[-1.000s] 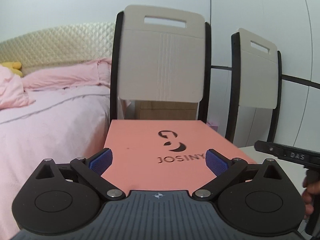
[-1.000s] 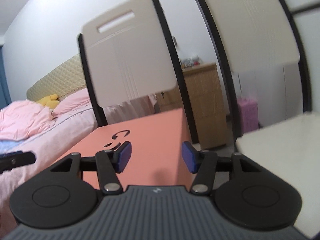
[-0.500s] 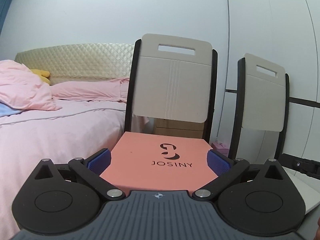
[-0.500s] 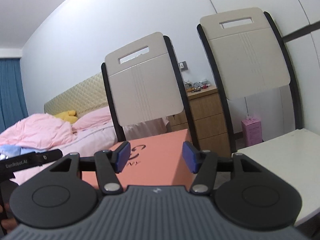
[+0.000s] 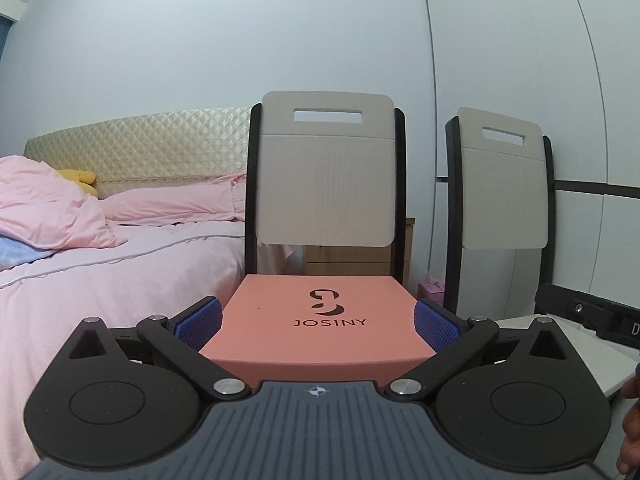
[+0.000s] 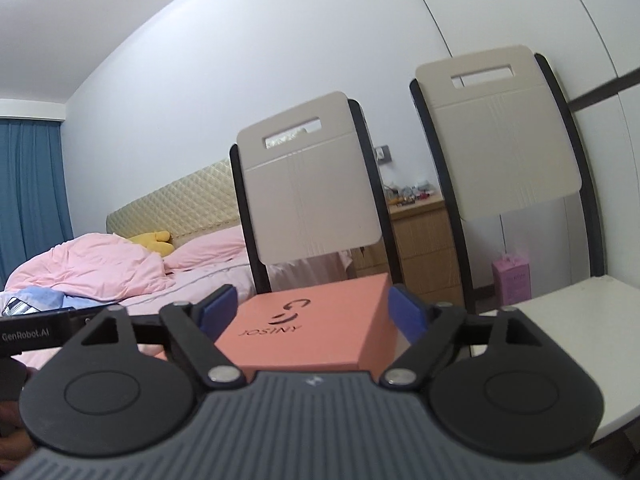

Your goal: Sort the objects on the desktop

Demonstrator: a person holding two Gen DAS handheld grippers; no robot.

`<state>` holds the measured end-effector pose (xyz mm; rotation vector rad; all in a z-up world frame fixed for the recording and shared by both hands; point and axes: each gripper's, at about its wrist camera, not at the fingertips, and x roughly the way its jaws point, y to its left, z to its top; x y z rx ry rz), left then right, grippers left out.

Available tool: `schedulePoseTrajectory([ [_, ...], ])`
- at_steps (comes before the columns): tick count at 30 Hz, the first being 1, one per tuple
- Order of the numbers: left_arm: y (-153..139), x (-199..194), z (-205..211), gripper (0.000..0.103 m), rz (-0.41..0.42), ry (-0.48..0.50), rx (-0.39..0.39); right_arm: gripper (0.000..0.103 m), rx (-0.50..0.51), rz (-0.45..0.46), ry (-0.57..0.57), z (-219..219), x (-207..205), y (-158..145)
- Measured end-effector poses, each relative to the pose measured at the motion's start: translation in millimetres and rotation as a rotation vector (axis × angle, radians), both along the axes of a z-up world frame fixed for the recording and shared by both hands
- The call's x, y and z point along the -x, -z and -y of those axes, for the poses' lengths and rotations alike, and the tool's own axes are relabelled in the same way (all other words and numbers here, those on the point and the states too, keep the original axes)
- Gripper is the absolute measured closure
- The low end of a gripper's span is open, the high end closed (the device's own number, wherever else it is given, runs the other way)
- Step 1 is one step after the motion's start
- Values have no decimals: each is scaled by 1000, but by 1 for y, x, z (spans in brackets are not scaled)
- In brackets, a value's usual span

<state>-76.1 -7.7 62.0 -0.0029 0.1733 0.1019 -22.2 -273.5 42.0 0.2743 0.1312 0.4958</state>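
Both my left gripper (image 5: 316, 322) and right gripper (image 6: 312, 314) gape around the pink box (image 5: 320, 316); next, squeeze its sides

Left wrist view: low and close behind the coral box (image 5: 320, 316), facing squarely toward two chair backs (image 5: 326, 176). Right wrist view: same box (image 6: 316, 328) from its right, angled leftward. Shared: box, chairs, bed (image 6: 120, 272).

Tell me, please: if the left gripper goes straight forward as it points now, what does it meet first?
Most likely the salmon JOSINY box. It lies directly ahead of the left gripper, whose jaws are open on either side of it. Behind it stands the chair back. Depth is unclear.
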Motion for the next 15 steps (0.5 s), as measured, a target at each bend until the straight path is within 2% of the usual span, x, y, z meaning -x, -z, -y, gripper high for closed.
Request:
schedulePoseTrajectory([
  [5,4,-13,0,0,18,5,-13,7,9,3,16,-4,-2,2],
  [7,6,-21,-5,0,34,5,0,0,17,9,33,-6,-5,4],
  [11,17,-33,-17,0,59,-8,-1,0,15,6,39,-13,-11,7],
  [15,33,-46,-28,0,26,-42,-39,0,40,19,3,-23,-18,12],
])
